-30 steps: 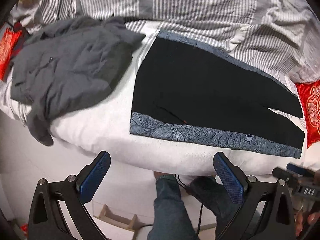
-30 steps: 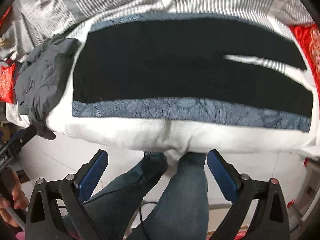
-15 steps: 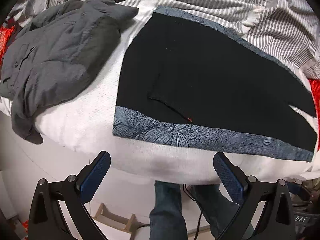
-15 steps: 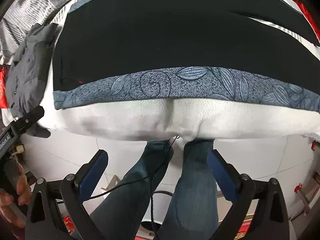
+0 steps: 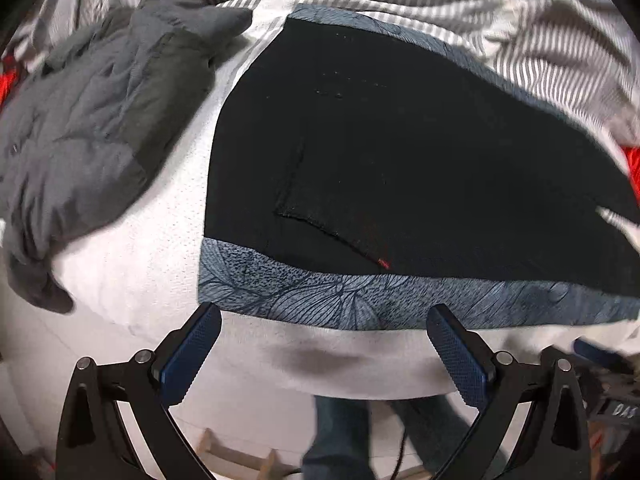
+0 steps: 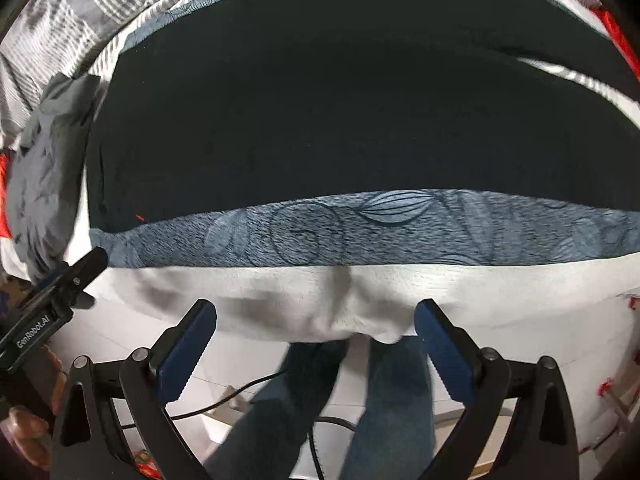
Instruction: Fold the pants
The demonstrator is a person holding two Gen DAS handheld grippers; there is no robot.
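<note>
Left tool (image 5: 323,322): jaws spread wide, nothing between the blue pads, poised just off the near edge of the bed (image 5: 132,264). Right tool (image 6: 315,316): same state, jaws wide apart and empty, also just short of the bed edge.

Bed: white textured cover in front, grey-and-white striped bedding (image 5: 540,40) bunched along the far side.

Pants (image 5: 400,152): black, laid flat across the white cover, lengthwise from left to right. Waist end to the left, legs running to the right; in the right wrist view a sliver of striped fabric shows between the two legs at far right. Blue-grey leaf-patterned side band (image 6: 360,228) runs along the near edge, just beyond both tools; a matching band edges the far side. Pocket seam with a small red stitch (image 5: 383,263) sits near the waist end.

Grey garment (image 5: 92,128): crumpled, left of the pants, hanging partly over the bed edge.

Person's legs in blue jeans (image 6: 384,404) visible below the bed, between the right tool's fingers.
</note>
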